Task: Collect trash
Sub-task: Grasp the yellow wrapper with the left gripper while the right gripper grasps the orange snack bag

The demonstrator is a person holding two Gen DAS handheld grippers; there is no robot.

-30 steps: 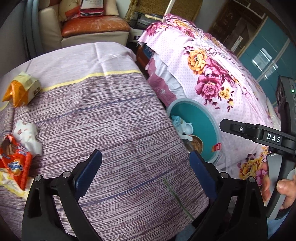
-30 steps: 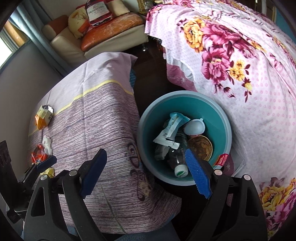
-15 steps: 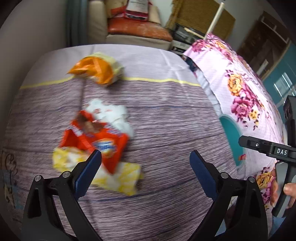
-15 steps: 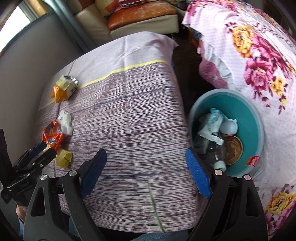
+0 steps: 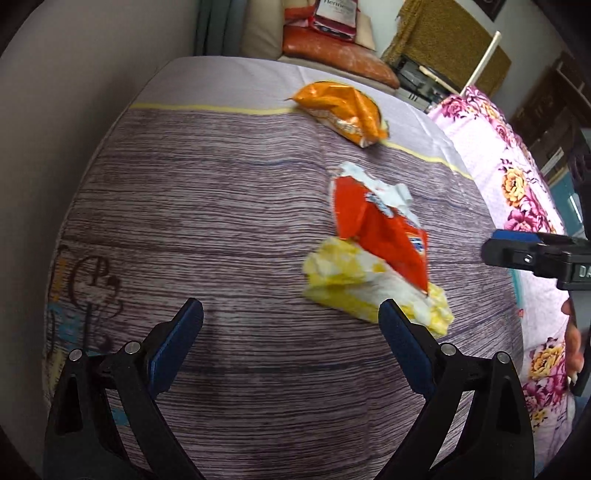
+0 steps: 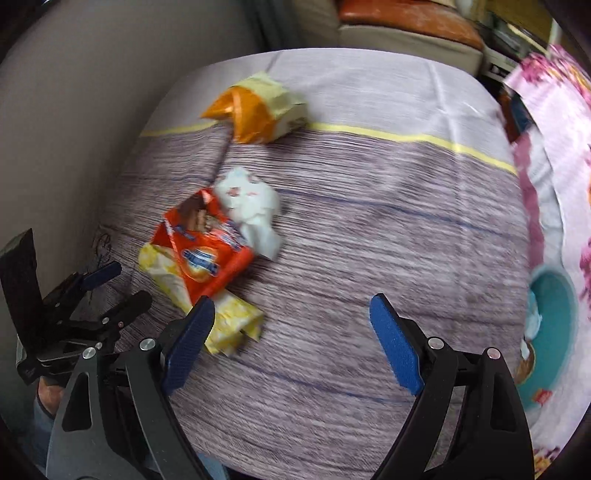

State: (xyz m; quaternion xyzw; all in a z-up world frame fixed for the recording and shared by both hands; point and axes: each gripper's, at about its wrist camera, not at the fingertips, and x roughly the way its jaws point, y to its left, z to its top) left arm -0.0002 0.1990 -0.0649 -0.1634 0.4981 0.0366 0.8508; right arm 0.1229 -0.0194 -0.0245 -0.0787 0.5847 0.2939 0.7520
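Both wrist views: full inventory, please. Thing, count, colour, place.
table: 1, purple striped cloth with a yellow band, centre.
orange snack bag: 1, orange and pale yellow, far end on the yellow band.
white tissue: 1, white, crumpled, mid-table, touching the red wrapper.
red snack wrapper: 1, red-orange, torn open, lying on the yellow wrapper.
yellow wrapper: 1, yellow and white, crumpled, nearest the grippers.
trash bin: 1, teal, beside the table's right edge, trash inside.
bed: 1, pink floral cover, right.
sofa: 1, cream, orange cushion, behind the table.
left gripper: 1, black, blue pads, open.
right gripper: 1, black, blue pads, open.

I see snack wrapper point(image 5: 384, 229) atop napkin point(image 5: 347, 280) on table point(image 5: 221, 206) — tissue point(image 6: 251, 206) behind, chip bag point(image 5: 340, 110) farthest; bin point(image 6: 550, 314) right, beside table.
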